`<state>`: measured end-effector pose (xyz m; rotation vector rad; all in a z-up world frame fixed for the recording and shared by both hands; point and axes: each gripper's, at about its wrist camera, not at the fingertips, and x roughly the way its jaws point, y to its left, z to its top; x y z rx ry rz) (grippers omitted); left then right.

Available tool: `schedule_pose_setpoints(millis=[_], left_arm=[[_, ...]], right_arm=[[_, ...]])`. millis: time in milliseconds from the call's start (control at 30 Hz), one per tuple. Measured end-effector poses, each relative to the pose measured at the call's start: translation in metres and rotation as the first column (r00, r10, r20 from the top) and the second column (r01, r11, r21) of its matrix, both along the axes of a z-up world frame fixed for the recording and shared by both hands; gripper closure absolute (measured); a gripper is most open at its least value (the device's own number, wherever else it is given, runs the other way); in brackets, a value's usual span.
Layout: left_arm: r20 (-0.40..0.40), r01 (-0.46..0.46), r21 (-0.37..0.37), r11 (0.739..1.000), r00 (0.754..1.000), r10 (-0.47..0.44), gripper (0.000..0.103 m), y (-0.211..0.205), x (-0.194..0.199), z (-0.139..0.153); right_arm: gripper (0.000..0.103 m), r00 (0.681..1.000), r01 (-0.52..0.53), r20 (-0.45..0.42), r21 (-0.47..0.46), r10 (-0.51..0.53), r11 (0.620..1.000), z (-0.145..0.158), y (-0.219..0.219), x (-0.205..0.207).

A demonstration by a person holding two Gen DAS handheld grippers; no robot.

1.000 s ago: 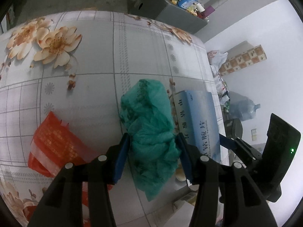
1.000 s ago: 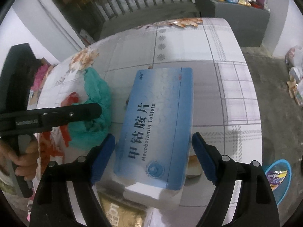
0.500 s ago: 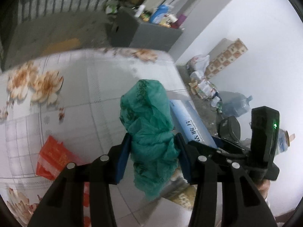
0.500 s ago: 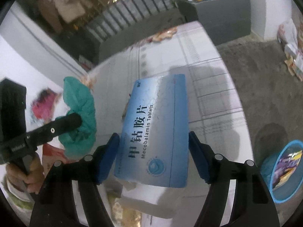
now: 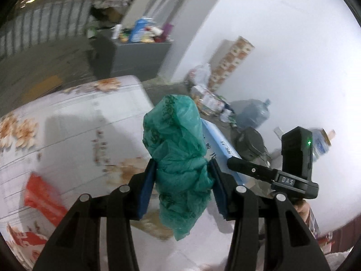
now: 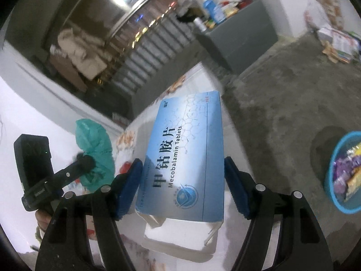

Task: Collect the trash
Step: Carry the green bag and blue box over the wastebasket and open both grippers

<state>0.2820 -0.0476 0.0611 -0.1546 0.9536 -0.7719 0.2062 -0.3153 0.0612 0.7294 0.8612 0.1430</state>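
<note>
Basin lies to the right, on the floor

Right claw [image 6: 182,185] clamps the pill box [image 6: 187,158], nearest the blue basin [image 6: 331,180]; left claw [image 5: 182,189] (farther off) pinches the green bag [image 5: 178,149].

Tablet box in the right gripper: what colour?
Blue fading to white, dark lettering: the cardboard tablet box, clearest in the right wrist view.

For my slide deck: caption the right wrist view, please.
Right hand-held gripper carries a blue tablet box above the floral table.

Floral-cloth table [image 5: 74,113], red packet [image 5: 42,197] lying on it, concrete floor [image 6: 282,94], blue basin [image 6: 331,180]
</note>
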Motion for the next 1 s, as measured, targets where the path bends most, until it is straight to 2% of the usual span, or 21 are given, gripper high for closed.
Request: schedule_pose_setpoints(millis=[100, 200, 333, 433, 700, 900, 933, 967, 1000], left_arm=[[0.008, 0.06, 0.004, 0.998, 0.998, -0.06, 0.057, -0.03, -0.011, 0.006], [0.015, 0.132, 0.019, 0.991, 0.991, -0.132, 0.057, -0.069, -0.023, 0.007], [-0.002, 0.234, 0.06, 0.971, 0.972, -0.234, 0.057, -0.134, -0.038, -0.004], [-0.022, 0.305, 0.101, 0.947, 0.952, -0.305, 0.057, -0.184, -0.05, -0.019], [-0.089, 0.46, 0.207, 0.864, 0.888, -0.451, 0.057, -0.299, -0.071, -0.075], [-0.097, 0.501, 0.253, 0.827, 0.864, -0.494, 0.055, -0.368, -0.064, -0.108], [-0.081, 0.498, 0.255, 0.829, 0.865, -0.495, 0.05, -0.385, -0.06, -0.117], [-0.07, 0.494, 0.256, 0.831, 0.867, -0.494, 0.034, -0.396, -0.058, -0.123], [-0.053, 0.481, 0.268, 0.835, 0.873, -0.486, 0.026, -0.409, -0.054, -0.133]], right_arm=[[0.035, 0.995, 0.096, 0.013, 0.004, -0.096, 0.995, 0.001, -0.033, -0.037], [0.035, 0.977, 0.212, 0.006, 0.01, -0.212, 0.977, -0.005, -0.069, -0.076], [0.034, 0.928, 0.373, -0.039, 0.045, -0.371, 0.927, -0.031, -0.115, -0.121], [0.034, 0.877, 0.478, -0.101, 0.096, -0.47, 0.873, -0.063, -0.142, -0.15], [0.033, 0.757, 0.648, -0.268, 0.186, -0.596, 0.739, -0.141, -0.192, -0.183], [0.029, 0.691, 0.72, -0.308, 0.212, -0.654, 0.661, -0.167, -0.229, -0.179], [0.027, 0.681, 0.729, -0.309, 0.2, -0.664, 0.654, -0.173, -0.235, -0.179], [0.023, 0.664, 0.743, -0.319, 0.178, -0.676, 0.646, -0.184, -0.243, -0.175], [0.021, 0.642, 0.76, -0.338, 0.165, -0.688, 0.628, -0.195, -0.247, -0.174]])
